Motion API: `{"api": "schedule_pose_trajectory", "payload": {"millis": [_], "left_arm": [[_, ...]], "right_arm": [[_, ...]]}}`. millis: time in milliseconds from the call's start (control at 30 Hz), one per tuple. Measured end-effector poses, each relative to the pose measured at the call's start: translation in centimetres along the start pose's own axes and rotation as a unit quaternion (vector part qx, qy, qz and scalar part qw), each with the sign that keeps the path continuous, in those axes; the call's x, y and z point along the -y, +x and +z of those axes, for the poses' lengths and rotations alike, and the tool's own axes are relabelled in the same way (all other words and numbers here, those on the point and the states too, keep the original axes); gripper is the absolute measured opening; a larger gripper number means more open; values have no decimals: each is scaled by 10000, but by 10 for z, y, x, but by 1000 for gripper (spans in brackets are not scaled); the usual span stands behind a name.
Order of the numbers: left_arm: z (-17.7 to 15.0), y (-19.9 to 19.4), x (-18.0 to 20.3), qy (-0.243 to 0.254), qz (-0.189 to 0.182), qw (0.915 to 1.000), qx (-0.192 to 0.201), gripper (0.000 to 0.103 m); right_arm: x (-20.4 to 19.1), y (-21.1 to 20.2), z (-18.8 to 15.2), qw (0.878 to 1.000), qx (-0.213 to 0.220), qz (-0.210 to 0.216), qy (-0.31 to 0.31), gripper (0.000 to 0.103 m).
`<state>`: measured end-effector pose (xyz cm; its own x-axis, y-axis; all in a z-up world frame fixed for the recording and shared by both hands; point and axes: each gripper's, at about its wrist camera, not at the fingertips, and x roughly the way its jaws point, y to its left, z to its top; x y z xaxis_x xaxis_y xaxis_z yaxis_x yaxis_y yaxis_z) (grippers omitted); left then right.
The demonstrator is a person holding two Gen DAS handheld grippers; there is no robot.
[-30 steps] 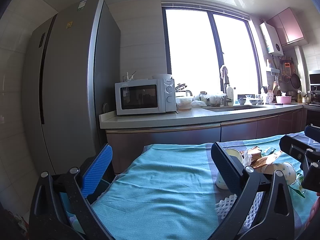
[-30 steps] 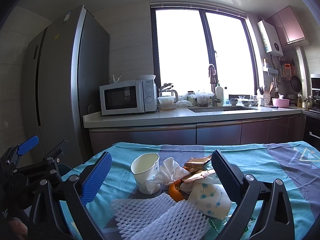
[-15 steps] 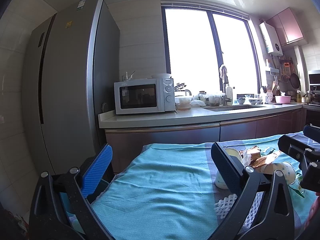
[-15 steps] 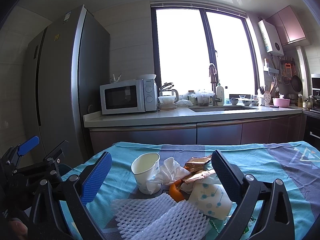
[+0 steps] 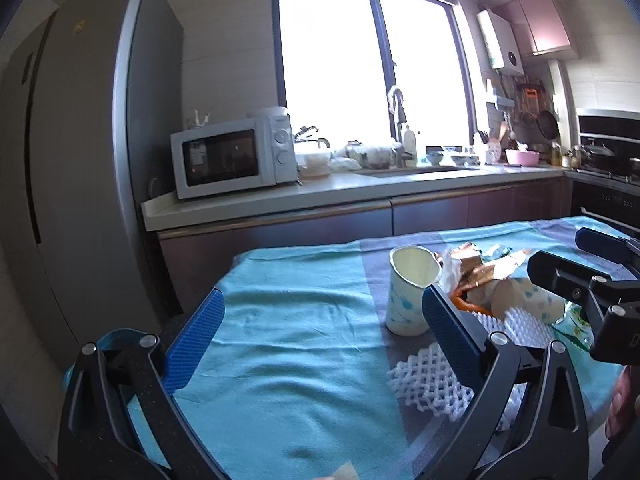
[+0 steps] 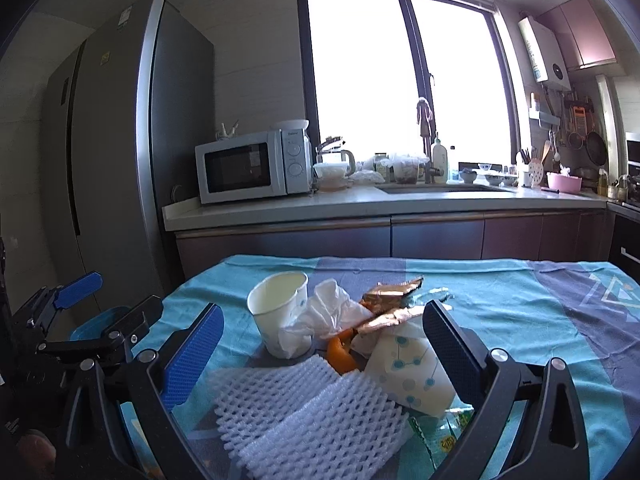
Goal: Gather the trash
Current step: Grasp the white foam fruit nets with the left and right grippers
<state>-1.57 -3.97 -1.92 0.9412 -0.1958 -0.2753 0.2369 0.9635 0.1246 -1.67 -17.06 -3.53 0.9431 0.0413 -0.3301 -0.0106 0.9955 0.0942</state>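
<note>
Kitchen, bright window behind the counter, microwave (image 6: 254,166) beside the fridge. Table under a teal cloth (image 6: 520,308) held the trash in one pile near the front edge. Upright paper cup (image 6: 282,312) with a crumpled tissue (image 6: 326,314) against it, gold foil wrappers (image 6: 394,300) behind, orange peel (image 6: 340,354) in the middle, a second cup lying on its side (image 6: 408,372), white foam fruit net (image 6: 304,412) nearest.

Right gripper (image 6: 320,360) hung over the pile, jaws spread wide, nothing in them. Left gripper (image 5: 320,340) was also wide and empty, over bare cloth just left of the upright cup (image 5: 412,292).

Judgement: still the approach, nothing collected. Foam net is the easy first grab, closest and springy, so pinch a raised fold rather than the flat sheet. Avoid knocking the upright cup; it looked light. A blue bin edge (image 6: 100,322) showed off the table's left side, probable drop point.
</note>
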Motion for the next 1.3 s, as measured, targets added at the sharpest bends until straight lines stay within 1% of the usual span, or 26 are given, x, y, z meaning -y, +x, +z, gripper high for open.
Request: {"api": "schedule_pose_trajectory", "payload": {"millis": [100, 167, 267, 333, 367, 433, 467, 500, 533, 600, 700, 733, 767, 800, 833, 867, 900, 933, 1000, 1100, 1167, 1200, 1233, 1267, 1300], "left_arm": [[-10, 19, 10, 195, -394, 9982, -398, 97], [-16, 31, 16, 275, -563, 9962, -610, 97], [-23, 47, 22, 346, -823, 9918, -919, 97], [-29, 59, 26, 398, -1089, 9862, -1182, 97], [-31, 63, 29, 411, -1207, 9834, -1292, 96], [-36, 70, 37, 455, -1372, 9782, -1490, 88], [-39, 75, 39, 454, -1454, 9755, -1591, 82], [-41, 79, 40, 443, -1572, 9716, -1710, 78], [-44, 84, 41, 410, -1664, 9684, -1814, 74], [-49, 89, 40, 324, -1770, 9638, -1967, 54], [-52, 94, 38, 218, -1920, 9600, -2028, 40], [-52, 95, 38, 217, -1903, 9608, -2006, 35], [-52, 96, 37, 216, -1896, 9612, -1993, 27], [-51, 96, 36, 192, -1889, 9615, -1989, 19], [-50, 96, 34, 150, -1911, 9609, -1997, 18], [-49, 97, 32, 102, -1930, 9603, -2010, 13], [-48, 96, 28, 33, -1955, 9595, -2027, 11], [-47, 95, 25, -31, -1992, 9587, -2029, 11], [-44, 91, 18, -129, -1997, 9590, -2005, 10], [-41, 82, 10, -210, -1921, 9621, -1924, 10], [-38, 78, 2, -257, -1854, 9642, -1879, 10], [-38, 76, -2, -287, -1816, 9654, -1852, 10], [-37, 74, -7, -334, -1783, 9661, -1836, 10], [-36, 72, -12, -383, -1748, 9668, -1824, 10], [-35, 70, -18, -427, -1703, 9678, -1805, 10]], "right_arm": [[11, 5, -15, 9991, -401, 5, 142, 96], [20, 8, -25, 9969, -704, 69, 345, 96], [27, 13, -38, 9934, -1011, 173, 519, 96], [27, 16, -44, 9912, -1158, 285, 572, 96], [26, 18, -47, 9902, -1230, 326, 572, 94], [24, 21, -51, 9884, -1348, 416, 561, 91], [23, 22, -53, 9875, -1396, 466, 564, 87], [22, 23, -54, 9865, -1441, 530, 572, 86], [22, 24, -55, 9856, -1479, 577, 583, 82], [21, 25, -56, 9835, -1555, 680, 626, 75], [23, 26, -57, 9825, -1581, 731, 660, 61], [24, 26, -56, 9817, -1605, 776, 676, 51], [26, 26, -56, 9806, -1638, 825, 691, 41], [26, 27, -55, 9802, -1665, 822, 687, 37], [27, 26, -55, 9800, -1681, 823, 670, 30], [28, 27, -55, 9794, -1698, 854, 681, 20], [29, 27, -55, 9778, -1727, 925, 741, 12], [30, 27, -56, 9764, -1751, 984, 793, 2], [28, 27, -56, 9775, -1730, 951, 737, 2], [26, 25, -54, 9779, -1676, 993, 756, 3], [26, 23, -52, 9793, -1616, 938, 783, 10], [28, 22, -51, 9796, -1586, 928, 818, 17], [29, 23, -51, 9799, -1576, 886, 848, 36], [29, 23, -51, 9799, -1589, 849, 852, 52], [30, 24, -51, 9805, -1583, 792, 851, 55]]}}
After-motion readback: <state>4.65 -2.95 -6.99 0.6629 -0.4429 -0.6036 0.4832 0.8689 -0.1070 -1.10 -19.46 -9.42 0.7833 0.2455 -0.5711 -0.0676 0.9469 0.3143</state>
